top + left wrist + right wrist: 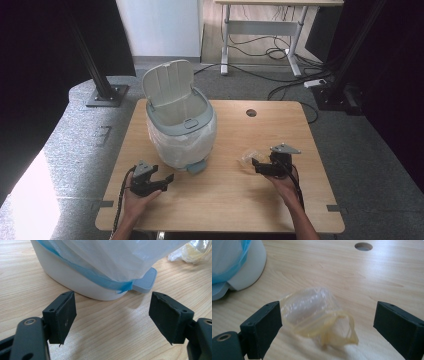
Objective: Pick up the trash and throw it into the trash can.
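A white pedal bin (181, 131) with its lid (167, 81) up and a white liner bag stands on the wooden table (235, 195), left of centre. Its grey pedal (146, 281) faces me. My left gripper (162, 181) is open, low over the table just in front of the bin's base (75, 280). A crumpled clear, yellowish plastic wrapper (317, 315) lies on the table right of the bin. My right gripper (327, 322) is open, its jaws standing on either side of the wrapper (248, 156), not touching it.
A round cable hole (251, 113) sits in the tabletop at the back right. Black stand posts (95, 65) rise off the table's far left and far right. A desk (260, 20) with cables on the floor stands behind.
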The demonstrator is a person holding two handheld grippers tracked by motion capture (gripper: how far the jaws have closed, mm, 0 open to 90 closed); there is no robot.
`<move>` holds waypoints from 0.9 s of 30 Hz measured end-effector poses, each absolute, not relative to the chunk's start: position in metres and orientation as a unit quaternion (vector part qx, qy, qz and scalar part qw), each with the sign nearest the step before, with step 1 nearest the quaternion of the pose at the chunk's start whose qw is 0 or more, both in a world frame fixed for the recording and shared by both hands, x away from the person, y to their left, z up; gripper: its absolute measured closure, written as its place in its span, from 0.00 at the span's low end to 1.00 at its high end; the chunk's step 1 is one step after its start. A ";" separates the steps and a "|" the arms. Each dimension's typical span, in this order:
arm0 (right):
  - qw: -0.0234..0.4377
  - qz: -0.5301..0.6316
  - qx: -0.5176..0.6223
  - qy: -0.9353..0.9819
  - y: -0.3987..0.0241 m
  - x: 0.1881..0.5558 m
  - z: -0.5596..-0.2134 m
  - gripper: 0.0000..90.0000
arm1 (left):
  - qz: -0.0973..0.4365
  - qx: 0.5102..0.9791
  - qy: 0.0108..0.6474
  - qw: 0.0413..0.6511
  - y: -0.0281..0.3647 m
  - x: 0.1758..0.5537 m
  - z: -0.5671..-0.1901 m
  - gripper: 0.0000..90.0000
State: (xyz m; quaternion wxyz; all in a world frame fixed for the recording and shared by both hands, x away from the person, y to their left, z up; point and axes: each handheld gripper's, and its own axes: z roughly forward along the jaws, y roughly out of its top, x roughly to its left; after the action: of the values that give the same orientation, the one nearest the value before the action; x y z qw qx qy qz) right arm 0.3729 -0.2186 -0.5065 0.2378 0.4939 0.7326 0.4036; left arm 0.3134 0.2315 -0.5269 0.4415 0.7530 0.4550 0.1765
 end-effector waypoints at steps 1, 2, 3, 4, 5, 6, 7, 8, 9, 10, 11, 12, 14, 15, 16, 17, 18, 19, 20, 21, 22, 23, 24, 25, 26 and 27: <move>0.237 0.405 0.494 0.732 -0.217 0.376 -0.507 0.08 | 0.176 0.754 0.455 0.440 0.231 0.314 -0.528 0.24; 0.236 0.403 0.496 0.732 -0.216 0.380 -0.507 0.08 | 0.176 0.754 0.455 0.440 0.231 0.314 -0.528 0.24; 0.235 0.402 0.497 0.733 -0.215 0.382 -0.508 0.08 | 0.174 0.753 0.457 0.441 0.232 0.314 -0.529 0.25; 0.232 0.401 0.498 0.733 -0.214 0.386 -0.509 0.08 | 0.171 0.753 0.458 0.440 0.232 0.315 -0.530 0.25; 0.230 0.398 0.499 0.734 -0.213 0.389 -0.510 0.08 | 0.171 0.754 0.458 0.439 0.233 0.315 -0.530 0.25; 0.228 0.396 0.500 0.736 -0.212 0.391 -0.512 0.08 | 0.172 0.752 0.460 0.439 0.233 0.315 -0.530 0.25; 0.225 0.392 0.500 0.739 -0.211 0.394 -0.515 0.08 | 0.171 0.752 0.460 0.440 0.234 0.315 -0.530 0.25; 0.223 0.388 0.500 0.741 -0.210 0.396 -0.517 0.09 | 0.171 0.751 0.461 0.441 0.234 0.315 -0.530 0.25; 0.220 0.386 0.502 0.742 -0.209 0.397 -0.519 0.09 | 0.171 0.750 0.461 0.442 0.234 0.315 -0.530 0.25; 0.216 0.382 0.505 0.743 -0.208 0.399 -0.522 0.09 | 0.171 0.750 0.461 0.442 0.235 0.315 -0.530 0.25; 0.210 0.380 0.505 0.746 -0.208 0.400 -0.526 0.09 | 0.171 0.750 0.461 0.442 0.235 0.315 -0.530 0.25; 0.207 0.378 0.506 0.747 -0.207 0.401 -0.528 0.10 | 0.171 0.750 0.461 0.441 0.235 0.315 -0.530 0.25; 0.201 0.375 0.506 0.750 -0.207 0.402 -0.533 0.13 | 0.171 0.751 0.461 0.441 0.234 0.315 -0.530 0.25; 0.199 0.374 0.508 0.750 -0.206 0.402 -0.535 0.14 | 0.171 0.751 0.461 0.441 0.234 0.315 -0.530 0.25; 0.198 0.371 0.509 0.751 -0.206 0.403 -0.537 0.14 | 0.171 0.751 0.461 0.441 0.234 0.315 -0.530 0.25; 0.196 0.367 0.510 0.753 -0.206 0.403 -0.539 0.15 | 0.171 0.751 0.461 0.441 0.234 0.315 -0.530 0.25; 0.195 0.365 0.511 0.753 -0.206 0.402 -0.542 0.15 | 0.170 0.751 0.462 0.440 0.234 0.315 -0.530 0.25; 0.195 0.364 0.510 0.755 -0.206 0.402 -0.543 0.16 | 0.170 0.751 0.462 0.439 0.234 0.315 -0.530 0.25; 0.193 0.364 0.513 0.753 -0.207 0.402 -0.545 0.18 | 0.170 0.752 0.462 0.439 0.234 0.315 -0.530 0.25; 0.194 0.365 0.514 0.751 -0.208 0.402 -0.545 0.20 | 0.169 0.752 0.462 0.438 0.234 0.315 -0.531 0.25; 0.192 0.366 0.516 0.750 -0.209 0.402 -0.546 0.22 | 0.169 0.753 0.462 0.437 0.234 0.315 -0.531 0.25; 0.190 0.369 0.517 0.749 -0.210 0.402 -0.545 0.27 | 0.168 0.753 0.462 0.437 0.234 0.315 -0.531 0.25; 0.188 0.373 0.517 0.747 -0.211 0.402 -0.545 0.31 | 0.168 0.753 0.462 0.437 0.234 0.315 -0.531 0.25; 0.184 0.377 0.516 0.747 -0.212 0.402 -0.545 0.37 | 0.168 0.753 0.462 0.437 0.234 0.315 -0.531 0.25; 0.182 0.379 0.515 0.747 -0.212 0.402 -0.545 0.40 | 0.168 0.753 0.462 0.437 0.234 0.315 -0.531 0.25; 0.178 0.383 0.510 0.750 -0.212 0.402 -0.545 0.45 | 0.168 0.753 0.462 0.437 0.234 0.315 -0.531 0.25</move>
State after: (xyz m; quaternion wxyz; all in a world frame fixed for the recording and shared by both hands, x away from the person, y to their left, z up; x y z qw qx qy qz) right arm 0.4019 -0.2119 -0.5449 0.1777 0.5100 0.7497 0.3825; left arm 0.3155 0.2336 -0.5312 0.4365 0.7533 0.4624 0.1679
